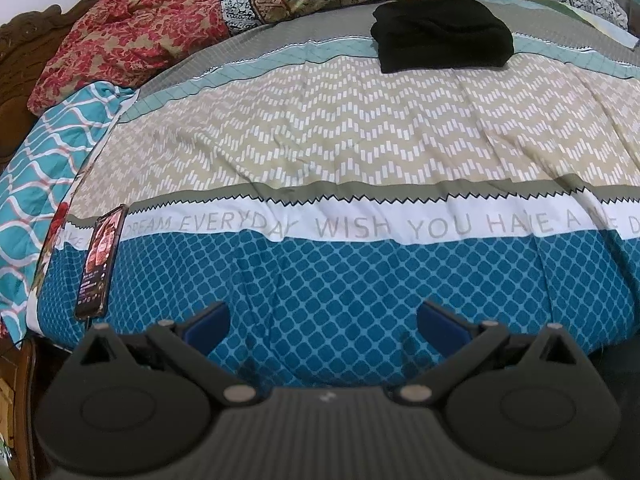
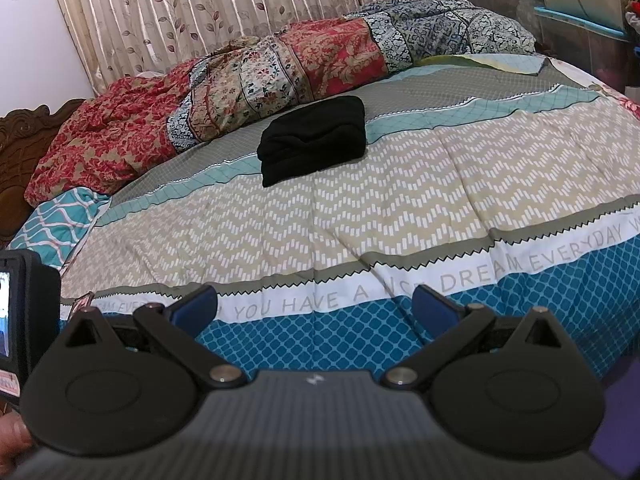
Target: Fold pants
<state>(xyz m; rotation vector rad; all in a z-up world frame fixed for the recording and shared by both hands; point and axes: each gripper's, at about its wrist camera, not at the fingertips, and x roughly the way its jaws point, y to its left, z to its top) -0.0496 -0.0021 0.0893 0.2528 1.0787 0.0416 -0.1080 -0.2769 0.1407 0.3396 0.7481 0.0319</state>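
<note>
Black pants [image 1: 442, 34] lie on the far part of the bedspread [image 1: 320, 140], already a compact folded bundle, sitting across the grey and teal stripes near the heaped floral quilt [image 1: 132, 36]. Both claws hang back at the near edge of the bed over the blue diamond band, well apart from the pants.

Left gripper [image 1: 323, 318]: fingers spread wide, nothing between them. Right gripper [image 2: 315, 306]: same, wide apart and empty.

Key relation: from the left wrist view the bundle is straight ahead and off to the right; from the right wrist view it is ahead and slightly left of centre. So it sits between the two lines of sight, far side of the bed. Which hand is nearer cannot be told reliably from fisheye views. The bundle's long axis runs roughly crosswise to both claws, along the bedspread stripes, with the folded layers' edge showing toward the cameras.

Judgement: the fold looks done or nearly so; any further move would need a long forward reach over the zigzag band.

A phone [image 1: 100, 260] lies at the left edge of the bed, beside the left claw, clear of the reach path.
</note>
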